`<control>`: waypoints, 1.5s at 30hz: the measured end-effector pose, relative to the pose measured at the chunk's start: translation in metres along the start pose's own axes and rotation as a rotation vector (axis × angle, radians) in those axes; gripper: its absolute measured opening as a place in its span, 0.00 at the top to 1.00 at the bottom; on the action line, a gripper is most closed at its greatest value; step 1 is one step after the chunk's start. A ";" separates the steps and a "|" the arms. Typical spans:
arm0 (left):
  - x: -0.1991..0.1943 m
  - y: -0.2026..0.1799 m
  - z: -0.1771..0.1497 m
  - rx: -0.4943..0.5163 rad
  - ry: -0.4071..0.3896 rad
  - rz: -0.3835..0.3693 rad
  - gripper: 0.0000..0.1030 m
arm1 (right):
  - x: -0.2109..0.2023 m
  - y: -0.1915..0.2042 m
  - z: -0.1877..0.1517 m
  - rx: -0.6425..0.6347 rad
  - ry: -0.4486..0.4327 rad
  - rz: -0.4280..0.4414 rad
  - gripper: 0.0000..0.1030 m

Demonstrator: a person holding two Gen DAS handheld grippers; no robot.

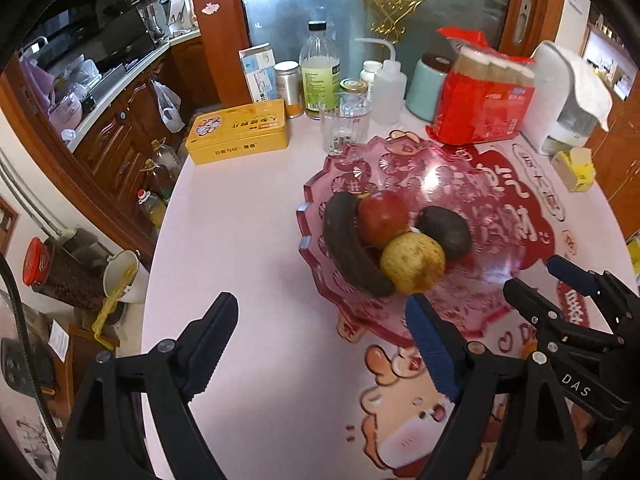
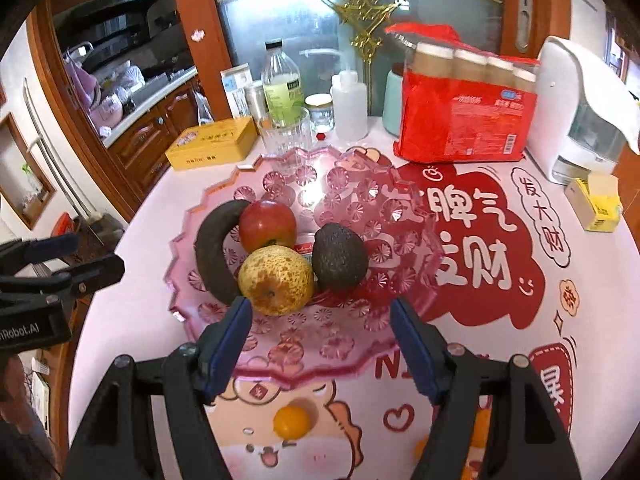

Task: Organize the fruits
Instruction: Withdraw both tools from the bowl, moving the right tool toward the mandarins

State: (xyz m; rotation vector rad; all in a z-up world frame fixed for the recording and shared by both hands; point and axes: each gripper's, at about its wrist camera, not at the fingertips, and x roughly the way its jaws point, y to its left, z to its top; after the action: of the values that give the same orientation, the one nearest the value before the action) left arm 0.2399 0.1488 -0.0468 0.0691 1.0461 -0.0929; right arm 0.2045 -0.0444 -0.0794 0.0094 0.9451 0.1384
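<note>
Nearest to me, my left gripper [image 1: 320,324] hangs over the pink table [image 1: 248,240] with its fingers spread wide and nothing between them. My right gripper [image 2: 320,320] is spread wide too, also empty, its blue-padded fingertips [image 2: 236,320] just above the near rim of the pink plastic fruit plate [image 2: 320,344].

All four fruits lie together on the near left part of that plate. Closest is a speckled yellow pear [image 2: 276,280]. A dark, blackened banana [image 2: 216,248] curves along its left side. Just right of the pear is a dark avocado [image 2: 340,256], and behind the pear is a red apple [image 2: 268,224]. The pear touches the banana and the apple; whether it meets the avocado I cannot tell.

Beyond the plate stands a clear drinking glass [image 2: 286,132], with a yellow tin box [image 2: 212,144] to its left. Farther right is a red packet of biscuits [image 2: 464,120], then a white appliance [image 2: 576,112] at the table's far right edge.
</note>
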 end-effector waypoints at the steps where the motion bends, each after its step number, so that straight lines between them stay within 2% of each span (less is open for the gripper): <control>1: -0.007 -0.001 -0.004 -0.008 -0.004 -0.007 0.17 | -0.009 -0.001 -0.001 0.002 -0.013 0.006 0.30; 7: -0.038 -0.013 -0.020 -0.030 -0.024 -0.043 0.15 | -0.043 -0.002 -0.007 -0.009 -0.068 0.016 0.30; 10: -0.054 -0.023 -0.027 -0.030 -0.040 -0.055 0.11 | -0.057 -0.005 -0.010 -0.008 -0.075 0.018 0.30; 17: -0.085 -0.038 -0.040 -0.016 -0.077 -0.053 0.10 | -0.083 -0.010 -0.021 -0.015 -0.098 0.014 0.30; 27: -0.113 -0.050 -0.066 -0.037 -0.090 -0.041 0.09 | -0.117 -0.014 -0.037 -0.031 -0.130 0.040 0.30; 39: -0.121 -0.096 -0.110 -0.035 -0.093 -0.057 0.09 | -0.157 -0.051 -0.080 -0.040 -0.156 0.044 0.30; 45: -0.106 -0.132 -0.136 -0.002 -0.075 -0.095 0.09 | -0.172 -0.081 -0.109 -0.056 -0.191 -0.018 0.30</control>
State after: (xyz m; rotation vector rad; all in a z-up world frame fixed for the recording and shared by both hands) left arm 0.0559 0.0361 -0.0248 0.0142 0.9749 -0.1794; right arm 0.0267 -0.1518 -0.0104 -0.0372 0.7504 0.1444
